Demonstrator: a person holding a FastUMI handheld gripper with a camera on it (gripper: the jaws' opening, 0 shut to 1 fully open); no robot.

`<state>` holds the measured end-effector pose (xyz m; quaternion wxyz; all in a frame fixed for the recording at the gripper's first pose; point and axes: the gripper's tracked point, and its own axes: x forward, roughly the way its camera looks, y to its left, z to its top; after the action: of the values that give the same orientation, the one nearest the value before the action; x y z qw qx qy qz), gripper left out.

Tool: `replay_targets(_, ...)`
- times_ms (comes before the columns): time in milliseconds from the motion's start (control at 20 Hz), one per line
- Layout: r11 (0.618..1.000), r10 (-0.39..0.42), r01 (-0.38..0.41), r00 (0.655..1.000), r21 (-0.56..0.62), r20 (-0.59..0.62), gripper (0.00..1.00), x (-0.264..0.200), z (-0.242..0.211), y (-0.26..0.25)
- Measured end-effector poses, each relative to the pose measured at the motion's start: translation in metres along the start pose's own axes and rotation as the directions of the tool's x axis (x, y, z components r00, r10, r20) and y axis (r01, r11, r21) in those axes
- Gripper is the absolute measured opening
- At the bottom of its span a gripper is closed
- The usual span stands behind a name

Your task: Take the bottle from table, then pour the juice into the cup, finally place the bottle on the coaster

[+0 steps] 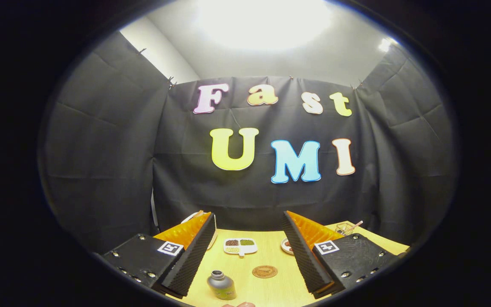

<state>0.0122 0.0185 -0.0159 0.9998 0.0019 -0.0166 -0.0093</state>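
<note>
1 bottle (221, 285), 1 round coaster (264, 271), 1 divided snack dish (240, 246) w/ 3 fillings, 1 small plate (287, 246), 1 wire basket (345, 228), 1 wooden table (271, 290). 1 gripper (247, 251), 2 fingers spread apart, nothing between.

Bottle (221, 285) stands left of coaster (264, 271) on table (271, 290).

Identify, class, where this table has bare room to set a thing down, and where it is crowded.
Bare wood lies between the open tongs: between the bottle and the coaster, and ahead of both up to the divided dish. The far edge is crowded: that dish, a small plate and a wire basket.
</note>
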Motion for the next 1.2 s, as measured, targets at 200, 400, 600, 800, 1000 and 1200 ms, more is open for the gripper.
replay_targets(200,1.000,0.014,-0.014,1.000,-0.025,0.006,0.97,0.005,-0.017,0.016)
replay_targets(400,0.998,0.026,-0.027,0.999,-0.048,-0.037,0.97,0.011,-0.052,0.034)
replay_targets(600,0.998,0.021,-0.025,0.998,-0.054,-0.067,0.97,0.015,-0.085,0.050)
replay_targets(800,1.000,0.019,-0.021,0.994,-0.017,-0.107,0.97,0.024,-0.117,0.065)
replay_targets(1000,1.000,0.004,0.000,0.982,0.019,-0.191,0.97,0.030,-0.165,0.071)
replay_targets(1200,1.000,-0.014,0.016,0.958,0.005,-0.285,0.97,0.033,-0.209,0.073)
